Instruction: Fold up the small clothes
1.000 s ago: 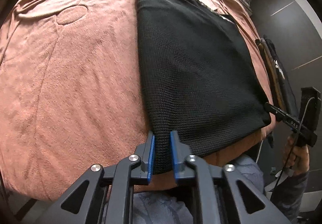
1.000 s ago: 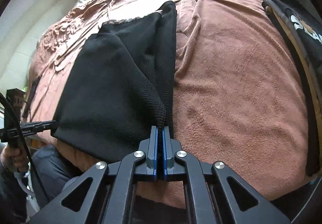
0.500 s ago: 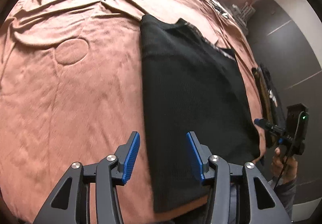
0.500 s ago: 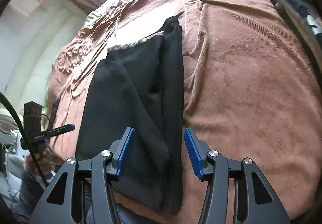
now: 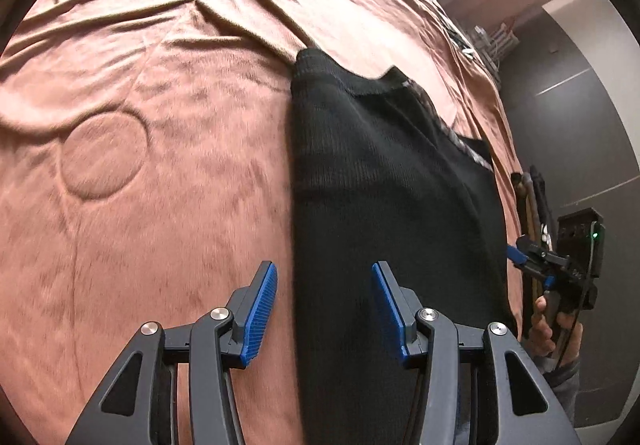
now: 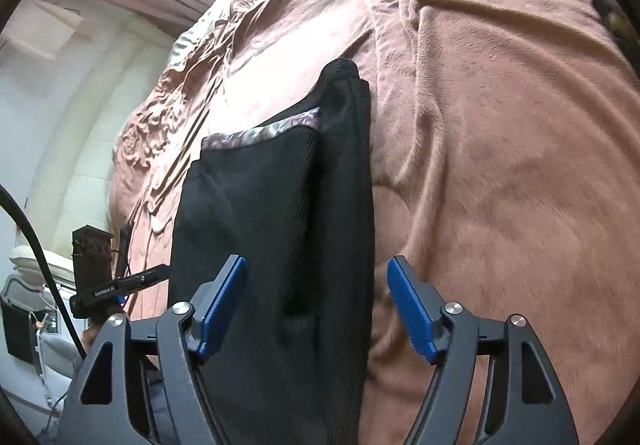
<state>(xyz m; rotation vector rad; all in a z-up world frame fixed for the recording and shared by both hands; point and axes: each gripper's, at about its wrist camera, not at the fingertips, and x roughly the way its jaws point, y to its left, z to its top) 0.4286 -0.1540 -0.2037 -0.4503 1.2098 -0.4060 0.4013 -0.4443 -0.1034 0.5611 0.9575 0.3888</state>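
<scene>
A black knit garment lies folded lengthwise on the brown blanket, with a patterned band along its far edge. My left gripper hovers open over the garment's left edge, and nothing is pinched between its blue pads. In the right wrist view the same garment runs away from my right gripper, whose jaws are opening above its right edge without gripping the cloth. Each gripper also shows in the other's view: the right gripper in a hand at the garment's right side, the left gripper at its left.
The blanket is wrinkled toward the far end and has a round dent left of the garment. Dark folded items lie along the bed's right edge, beside a dark wall. A white wall and furniture stand past the bed's left edge.
Both grippers let go of the garment's near corners and opened. They moved forward over the garment, which now lies flat; the right jaws have spread wider since half a second ago.
</scene>
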